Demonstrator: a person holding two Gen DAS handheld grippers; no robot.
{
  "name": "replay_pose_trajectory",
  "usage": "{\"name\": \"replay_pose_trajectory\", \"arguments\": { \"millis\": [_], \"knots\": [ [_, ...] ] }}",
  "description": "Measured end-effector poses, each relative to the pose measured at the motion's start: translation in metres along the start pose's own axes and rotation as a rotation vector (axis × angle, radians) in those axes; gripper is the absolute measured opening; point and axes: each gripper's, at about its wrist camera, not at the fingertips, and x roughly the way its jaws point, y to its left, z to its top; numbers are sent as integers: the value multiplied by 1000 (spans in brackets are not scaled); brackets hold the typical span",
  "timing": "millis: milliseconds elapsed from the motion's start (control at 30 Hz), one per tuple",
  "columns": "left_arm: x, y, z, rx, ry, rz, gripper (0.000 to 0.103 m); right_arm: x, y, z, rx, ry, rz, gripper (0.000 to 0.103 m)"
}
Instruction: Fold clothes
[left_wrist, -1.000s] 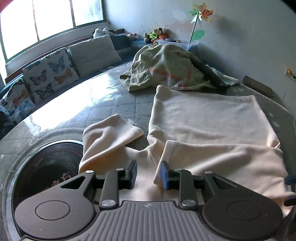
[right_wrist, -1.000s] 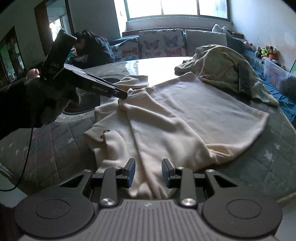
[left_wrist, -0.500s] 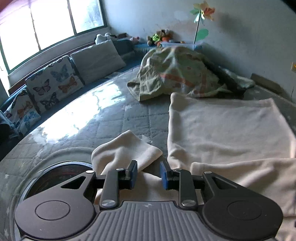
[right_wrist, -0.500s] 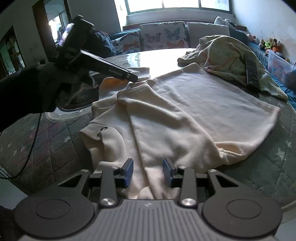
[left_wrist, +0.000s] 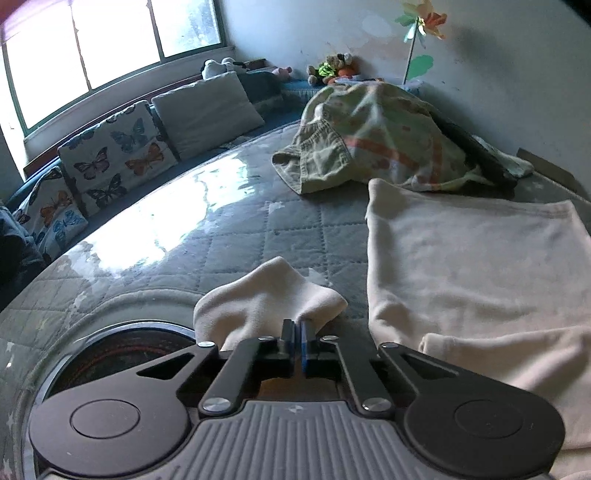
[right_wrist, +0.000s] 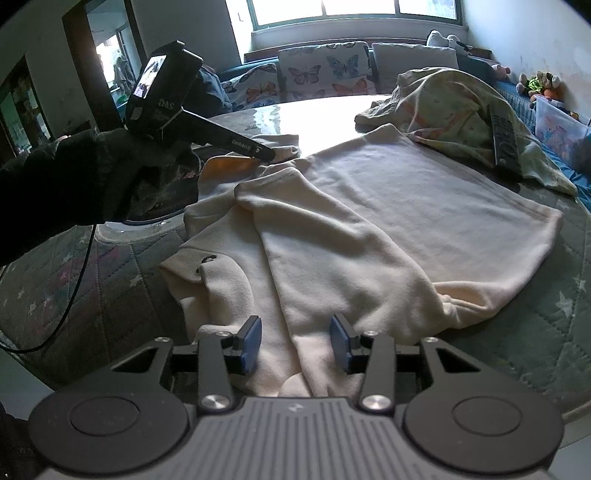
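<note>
A cream sweatshirt lies spread on a grey quilted bed, one sleeve folded across its body. Its other sleeve bunches up at the far left side. My left gripper is shut on that sleeve's end, the cloth puckering into the pads; in the right wrist view the left gripper is held by a dark-gloved hand. My right gripper hovers over the near edge of the sweatshirt. Its jaws are opening, with cloth lying between the blue pads and neither pressing on it.
A green patterned blanket is heaped at the far side, with a long dark flat object on it. Butterfly cushions and a grey pillow line the window. A dark round recess lies near my left gripper.
My left gripper slid forward to the sleeve's end and closed on it, bunching the cloth. My right gripper stayed put while its jaws spread wider.
</note>
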Motion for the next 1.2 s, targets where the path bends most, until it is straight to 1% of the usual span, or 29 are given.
{"name": "replay_pose_trajectory", "arguments": {
  "millis": [167,300,367,500,600,667,767,867,967,1067,1133,1200],
  "knots": [
    [-17,4,4,-37,-42,-23,3,-1,1,0,2,-3,-6,42],
    [-38,4,8,-73,-77,-72,2,-3,4,0,5,-10,-12,42],
    [-52,2,9,-89,-98,-110,2,-5,5,1,7,-18,-15,42],
    [-85,-9,12,-93,-151,-210,2,-12,1,2,32,-44,-30,42],
    [-109,-22,11,-82,-188,-308,2,-19,-6,2,64,-66,-54,42],
    [-120,-34,8,-63,-197,-373,2,-22,-12,2,92,-78,-66,42],
    [-129,-54,-2,-29,-182,-474,3,-26,-23,0,136,-89,-86,42],
    [-127,-75,-17,30,-135,-533,4,-31,-32,-3,182,-96,-90,42],
    [-120,-88,-30,74,-85,-552,5,-35,-37,-4,210,-108,-84,42],
    [-115,-92,-40,94,-44,-558,7,-39,-37,-3,218,-120,-76,42],
    [-116,-93,-46,116,-35,-561,12,-38,-36,-1,214,-124,-68,42],
    [-119,-91,-49,138,-42,-551,23,-36,-34,2,215,-129,-64,41]
  ]
}}
